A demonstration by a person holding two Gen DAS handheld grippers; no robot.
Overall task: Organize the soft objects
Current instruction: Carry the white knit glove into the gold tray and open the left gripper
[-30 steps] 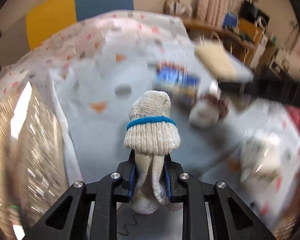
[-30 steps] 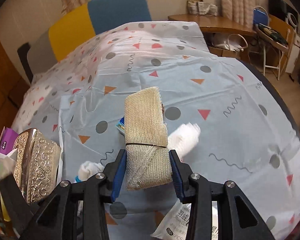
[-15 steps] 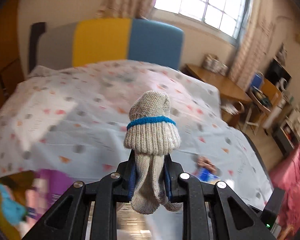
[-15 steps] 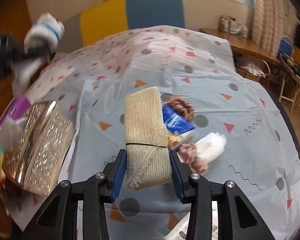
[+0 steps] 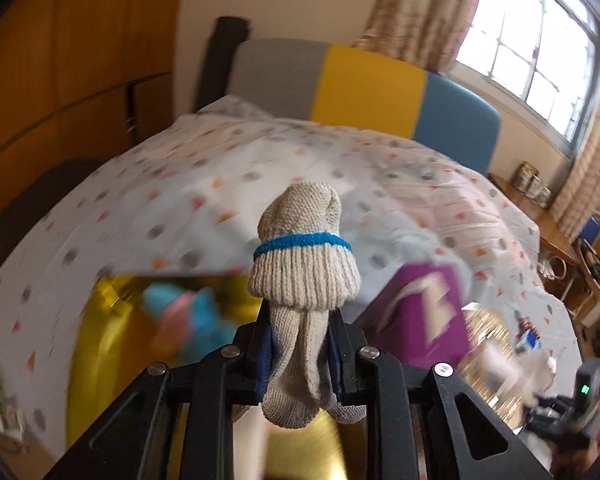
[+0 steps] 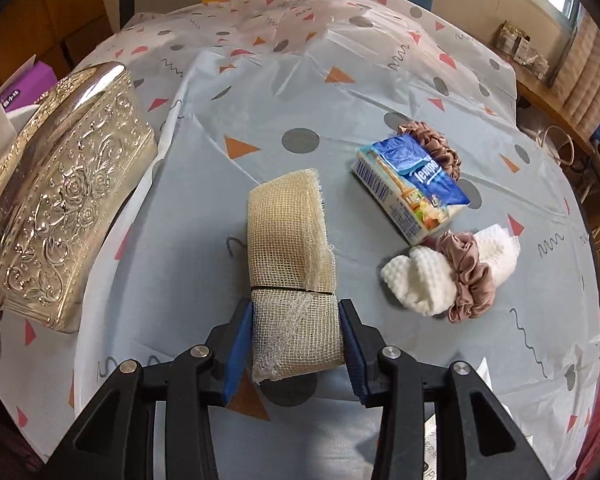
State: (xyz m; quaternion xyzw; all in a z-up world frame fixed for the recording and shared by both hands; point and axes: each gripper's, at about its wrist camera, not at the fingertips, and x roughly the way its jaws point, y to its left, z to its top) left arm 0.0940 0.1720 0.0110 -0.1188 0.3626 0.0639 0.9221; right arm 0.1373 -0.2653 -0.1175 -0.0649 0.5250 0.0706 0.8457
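Observation:
My left gripper [image 5: 300, 354] is shut on a rolled beige knit glove [image 5: 304, 264] with a blue band, held above a blurred yellow container [image 5: 96, 340] with blue and pink soft things inside. My right gripper [image 6: 296, 344] is shut on a folded beige gauze cloth [image 6: 290, 240] above the patterned sheet [image 6: 300, 92]. To its right on the sheet lie a blue tissue pack [image 6: 412, 188], a white waffle cloth [image 6: 424, 280] and two brown scrunchies [image 6: 470, 276].
An embossed silver box [image 6: 60, 200] stands at the left in the right wrist view, with a purple box [image 6: 28, 80] behind it. The purple box [image 5: 424, 312] also shows to the right of the glove. A headboard, window and desk lie beyond the bed.
My left gripper swung left and up with the glove, from over the sheet's objects to above the yellow container. My right gripper sank toward the sheet with the gauze and rolled.

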